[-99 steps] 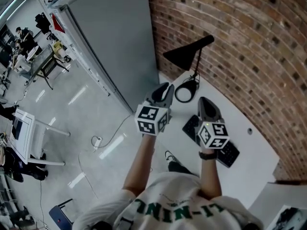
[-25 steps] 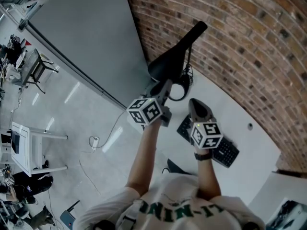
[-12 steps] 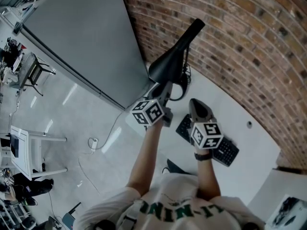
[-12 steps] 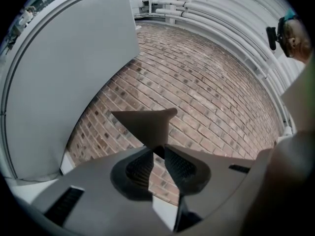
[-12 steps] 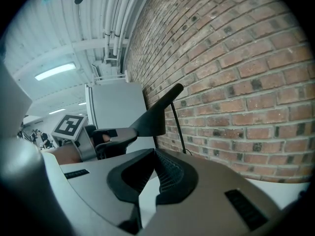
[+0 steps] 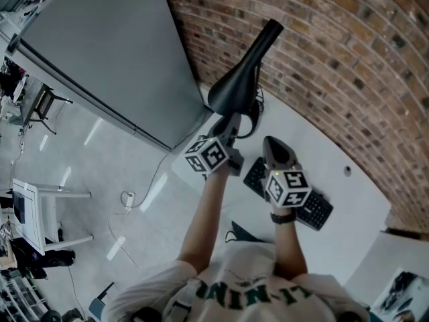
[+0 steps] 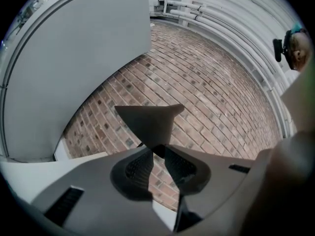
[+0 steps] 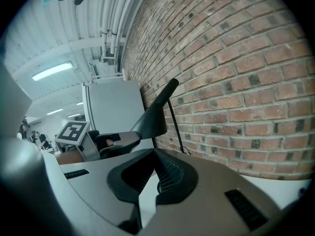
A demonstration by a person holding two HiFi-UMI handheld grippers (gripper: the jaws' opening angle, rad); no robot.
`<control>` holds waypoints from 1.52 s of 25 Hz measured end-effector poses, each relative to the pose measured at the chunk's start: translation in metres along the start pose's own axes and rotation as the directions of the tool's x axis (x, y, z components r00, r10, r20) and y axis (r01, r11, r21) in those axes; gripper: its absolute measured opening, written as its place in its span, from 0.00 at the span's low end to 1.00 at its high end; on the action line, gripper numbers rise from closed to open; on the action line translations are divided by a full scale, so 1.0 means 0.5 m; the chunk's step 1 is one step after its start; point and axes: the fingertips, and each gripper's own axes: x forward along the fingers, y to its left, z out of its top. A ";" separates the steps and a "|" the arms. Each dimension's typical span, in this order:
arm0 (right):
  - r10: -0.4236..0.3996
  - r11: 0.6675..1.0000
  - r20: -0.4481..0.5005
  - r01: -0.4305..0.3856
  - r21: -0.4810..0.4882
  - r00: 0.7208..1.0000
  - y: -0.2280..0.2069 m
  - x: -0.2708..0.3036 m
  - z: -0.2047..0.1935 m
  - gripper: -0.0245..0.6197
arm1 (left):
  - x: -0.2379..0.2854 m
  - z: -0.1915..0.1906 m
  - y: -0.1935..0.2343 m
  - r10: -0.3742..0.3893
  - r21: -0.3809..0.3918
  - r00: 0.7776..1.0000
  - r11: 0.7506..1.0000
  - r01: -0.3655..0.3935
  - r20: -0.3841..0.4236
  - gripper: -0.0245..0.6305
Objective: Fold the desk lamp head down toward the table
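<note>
The black desk lamp's cone shade (image 6: 234, 86) slants steeply, wide mouth low and narrow neck high against the brick wall. My left gripper (image 6: 228, 121) reaches up to the shade's lower rim. In the left gripper view the shade (image 7: 147, 122) narrows down into the jaw tips of my left gripper (image 7: 156, 150), which is shut on the rim. Its jaws have just been opening slightly, with the rim still between them. The right gripper view shows the shade (image 8: 150, 124) and that grip from the side. My right gripper (image 6: 271, 146) (image 8: 154, 154) hovers shut and empty over the table.
The lamp's thin stem (image 8: 174, 119) and ring base (image 6: 253, 123) stand at the white table's (image 6: 335, 173) far corner. A black keyboard (image 6: 315, 210) lies under my right wrist. A grey partition (image 6: 114, 52) borders the left, the brick wall (image 6: 348, 59) the back.
Four seconds ago the lamp head lay nearly level and now it tips steeply, mouth down. Over the last second my left gripper sank a little with the rim. The right gripper stayed put.
</note>
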 end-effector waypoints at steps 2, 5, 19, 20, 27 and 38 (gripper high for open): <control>-0.004 1.000 0.000 0.004 0.003 1.000 -0.004 0.001 -0.001 0.05 | 0.005 -0.006 0.005 -0.003 -0.015 1.000 1.000 0.003 -0.001 0.14; -0.010 1.000 0.002 0.010 0.002 1.000 -0.013 0.001 -0.003 0.05 | 0.013 -0.016 0.012 -0.007 -0.034 1.000 0.999 0.007 -0.003 0.15; -0.024 1.000 0.008 0.023 0.011 1.000 -0.037 -0.011 -0.005 0.05 | 0.032 -0.036 0.024 0.011 -0.062 0.999 0.998 -0.009 0.034 0.15; -0.024 1.000 0.011 0.024 0.011 1.000 -0.038 -0.013 -0.004 0.05 | 0.031 -0.039 0.024 0.021 -0.051 0.999 0.998 -0.020 0.029 0.15; -0.029 1.000 0.027 0.029 0.004 0.999 -0.042 -0.032 0.002 0.05 | -0.010 -0.066 0.002 0.011 -0.027 1.000 1.000 -0.011 -0.001 0.17; -0.019 0.999 0.088 0.022 -0.030 0.996 -0.001 -0.084 0.038 0.05 | -0.160 0.005 -0.058 0.090 0.288 0.996 0.954 -0.087 0.004 0.17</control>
